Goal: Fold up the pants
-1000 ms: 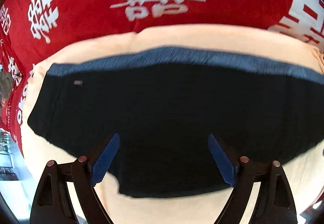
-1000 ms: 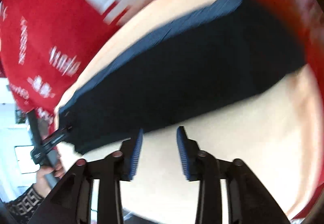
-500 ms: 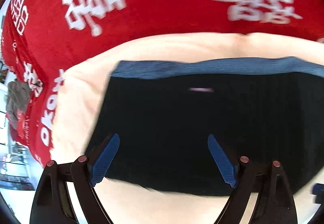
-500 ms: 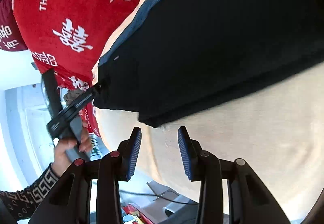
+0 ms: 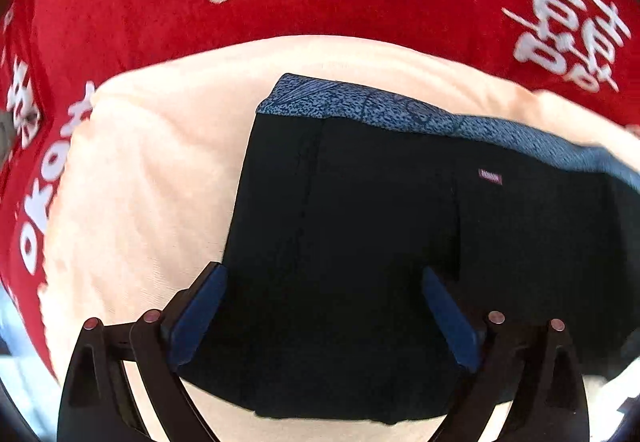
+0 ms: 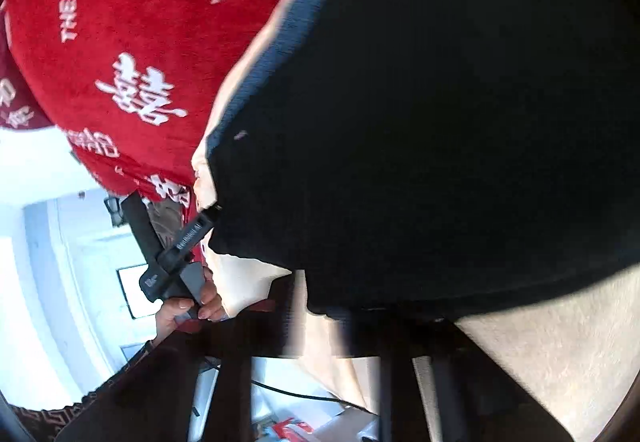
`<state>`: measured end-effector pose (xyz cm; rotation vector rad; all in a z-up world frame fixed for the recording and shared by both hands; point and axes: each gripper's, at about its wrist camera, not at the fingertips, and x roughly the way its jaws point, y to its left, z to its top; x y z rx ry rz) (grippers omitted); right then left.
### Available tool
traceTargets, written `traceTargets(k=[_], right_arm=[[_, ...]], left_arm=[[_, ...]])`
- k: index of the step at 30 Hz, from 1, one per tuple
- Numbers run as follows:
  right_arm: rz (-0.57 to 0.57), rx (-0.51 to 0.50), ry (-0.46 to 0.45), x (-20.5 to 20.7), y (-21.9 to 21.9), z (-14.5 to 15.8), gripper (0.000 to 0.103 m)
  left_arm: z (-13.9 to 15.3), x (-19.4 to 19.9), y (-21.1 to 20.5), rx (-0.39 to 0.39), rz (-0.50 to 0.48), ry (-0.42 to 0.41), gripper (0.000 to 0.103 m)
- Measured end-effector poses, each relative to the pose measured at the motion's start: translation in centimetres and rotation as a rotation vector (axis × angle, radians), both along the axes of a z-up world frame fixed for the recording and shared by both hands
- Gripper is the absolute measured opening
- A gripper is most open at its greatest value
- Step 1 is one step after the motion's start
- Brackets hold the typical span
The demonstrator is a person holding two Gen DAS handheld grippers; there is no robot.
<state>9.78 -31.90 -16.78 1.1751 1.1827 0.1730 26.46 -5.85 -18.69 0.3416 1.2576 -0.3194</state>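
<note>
Now, left gripper (image 5: 320, 318): your jaws are spread wide and opening further, blue pads on either side of the dark fabric below them, neither pad pressing on it.
Left pad (image 5: 196, 322): it sits just at the left edge of the black pants, over the seam between cloth and fabric.
Right gripper (image 6: 344, 326): your fingers are blurred and dark at the lower edge of the view; the jaws are closing, almost together, at the near hem of the pants. Whether they pinch the hem you cannot tell from this blur.
Black pants (image 5: 360, 242): they lie flat on the cream cloth, blue patterned waistband (image 5: 400, 110) on the far side from your left gripper, a small pink label (image 5: 489, 176) just below that band.
Cream cloth (image 5: 152, 178): it lies under the pants, spread over the red blanket.
Red blanket (image 5: 360, 2): white characters and letters printed on it; it lies under everything.
Your left hand (image 6: 192, 306): in the right wrist view it grips the black handle of the left gripper at the pants' corner.
</note>
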Motion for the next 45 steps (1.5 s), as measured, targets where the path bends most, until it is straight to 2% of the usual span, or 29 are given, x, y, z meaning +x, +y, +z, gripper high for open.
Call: traceTargets(k=[3,6,8,9,10,12,14,17,20,23,24,25,26,27,28,30,32,33,34,36,39,41,43,44,45], right_arm=[[0.054,-0.054,-0.037,-0.7,1.2,2.2,0.008],[0.08,-0.117,0.04,-2.3,2.0,0.4,0.008],[0.107,-0.194,0.102,-3.4,2.8,-1.8,0.01],[0.084,-0.165,0.09,-3.9,2.6,-2.0,0.01],[0.075,-0.143,0.099,-4.2,2.5,-2.0,0.016],[0.104,-0.16,0.148,-4.8,2.1,-1.1,0.03],[0.12,-0.204,0.122,-5.5,0.7,1.0,0.03],[0.097,-0.366,0.073,-5.7,-3.2,4.9,0.03],[0.067,-0.499,0.049,-3.9,-6.6,6.6,0.03],[0.102,-0.616,0.097,-2.1,-8.8,5.8,0.03],[0.126,-0.654,0.142,-1.8,-9.2,4.7,0.03],[0.137,-0.689,0.197,-2.7,-10.5,3.6,0.025],[0.131,-0.684,0.196,-3.6,-11.6,3.1,0.015],[0.094,-0.665,0.175,-4.7,-13.1,3.0,0.0],[0.053,-0.645,0.187,-5.0,-14.1,3.1,0.0],[-0.036,-0.642,0.227,-5.8,-15.7,4.0,0.0],[-0.075,-0.61,0.223,-5.7,-16.4,4.9,0.009],[-0.075,-0.578,0.189,-5.0,-16.5,5.6,0.017],[-0.054,-0.561,0.152,-4.2,-16.3,5.9,0.029],[0.018,-0.575,0.096,-1.3,-15.1,6.4,0.039],[0.132,-0.561,0.038,3.9,-12.5,5.3,0.039],[0.192,-0.556,0.025,7.2,-10.4,3.8,0.039],[0.244,-0.559,0.03,8.8,-8.8,2.2,0.039],[0.28,-0.59,0.057,9.6,-8.0,1.2,0.039],[0.302,-0.635,0.061,10.2,-7.8,0.6,0.033]], left_arm=[[-0.1,-0.7,0.8,0.01,-0.057,0.007,0.098],[-0.7,-1.0,2.3,-0.016,-0.06,0.023,0.099],[-0.8,-1.1,2.8,-0.021,-0.057,0.021,0.099],[-0.7,-1.3,2.8,-0.011,-0.06,0.013,0.099],[-0.5,-1.5,2.8,0.001,-0.066,0.005,0.099],[0.0,-1.9,2.6,0.036,-0.061,-0.003,0.098],[1.0,-2.2,2.0,0.073,-0.051,-0.016,0.098],[3.2,-3.6,-0.4,0.104,-0.088,-0.101,0.098],[3.6,-4.5,-3.0,0.097,-0.12,-0.136,0.098],[1.8,-4.1,-5.0,0.193,-0.135,-0.168,0.098],[0.8,-3.5,-4.8,0.205,-0.141,-0.143,0.098],[-0.3,-3.2,-4.3,0.198,-0.131,-0.111,0.102],[-0.3,-3.1,-3.3,0.154,-0.106,-0.113,0.103],[-0.3,-2.7,-2.7,0.123,-0.083,-0.096,0.103],[-0.2,-2.4,-2.0,0.108,-0.059,-0.064,0.103],[0.7,-2.3,-1.4,0.143,-0.036,-0.058,0.103],[2.3,-2.4,-1.3,0.142,-0.035,-0.068,0.103],[3.6,-2.6,-1.5,0.099,-0.036,-0.075,0.103],[4.7,-2.8,-1.9,0.065,-0.041,-0.087,0.103],[5.7,-2.9,-3.8,0.004,-0.079,-0.091,0.103],[4.7,-2.5,-8.9,-0.056,-0.138,-0.075,0.103],[3.2,-2.8,-14.0,-0.08,-0.179,-0.069,0.103],[1.1,-2.1,-17.3,-0.063,-0.173,-0.059,0.103],[0.0,-1.8,-18.0,-0.036,-0.159,-0.062,0.103],[-1.4,-1.3,-17.7,0.021,-0.139,-0.076,0.103]])
